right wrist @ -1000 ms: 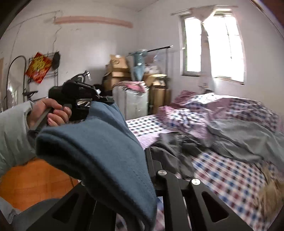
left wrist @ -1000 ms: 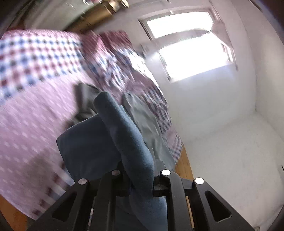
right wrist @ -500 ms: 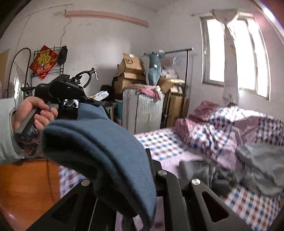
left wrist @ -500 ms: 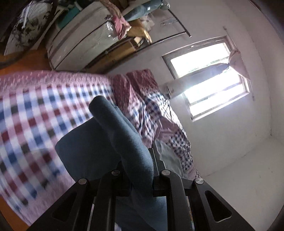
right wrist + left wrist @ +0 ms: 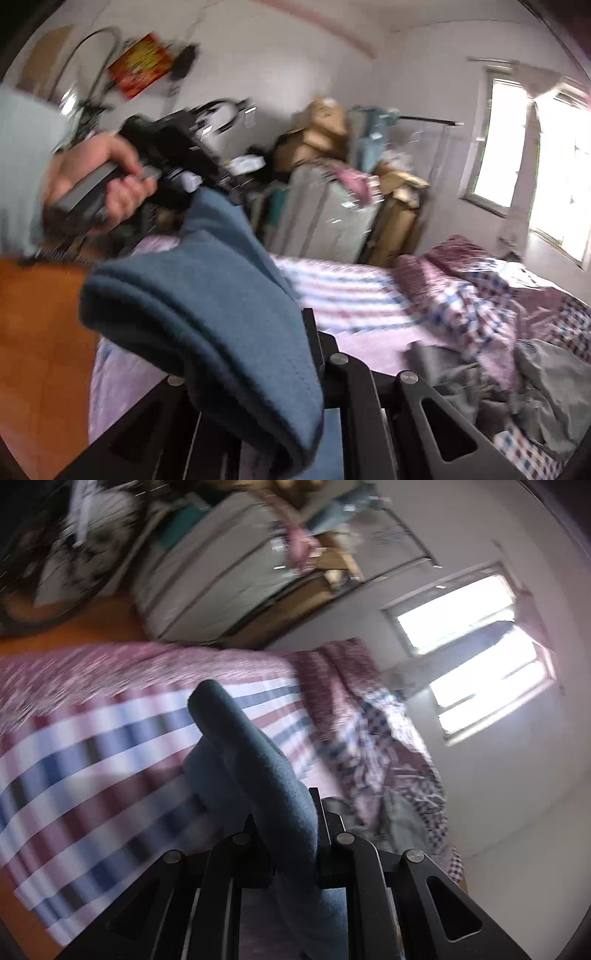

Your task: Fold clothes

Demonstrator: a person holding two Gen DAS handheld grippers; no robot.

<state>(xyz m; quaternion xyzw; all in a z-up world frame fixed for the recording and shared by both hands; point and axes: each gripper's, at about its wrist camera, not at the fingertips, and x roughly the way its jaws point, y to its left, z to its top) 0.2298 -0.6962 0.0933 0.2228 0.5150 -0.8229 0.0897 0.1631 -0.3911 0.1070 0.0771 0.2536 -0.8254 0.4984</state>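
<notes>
A thick blue fleece garment is held up in the air over the checked bed sheet. My left gripper is shut on one edge of it, and the cloth rises in a roll above the jaws. My right gripper is shut on another edge of the blue garment, which drapes over its left finger and hides it. In the right wrist view a hand holds the left gripper's body at the upper left. Both views are motion-blurred.
Grey clothes and a rumpled checked quilt lie on the bed's far side. A suitcase, cardboard boxes and a clothes rail stand against the wall. Orange wooden floor runs along the bed's left; a window is at the right.
Both grippers have swung left with the blue garment, away from the grey clothes toward the foot of the bed and the stacked luggage. Both grips are unchanged.
</notes>
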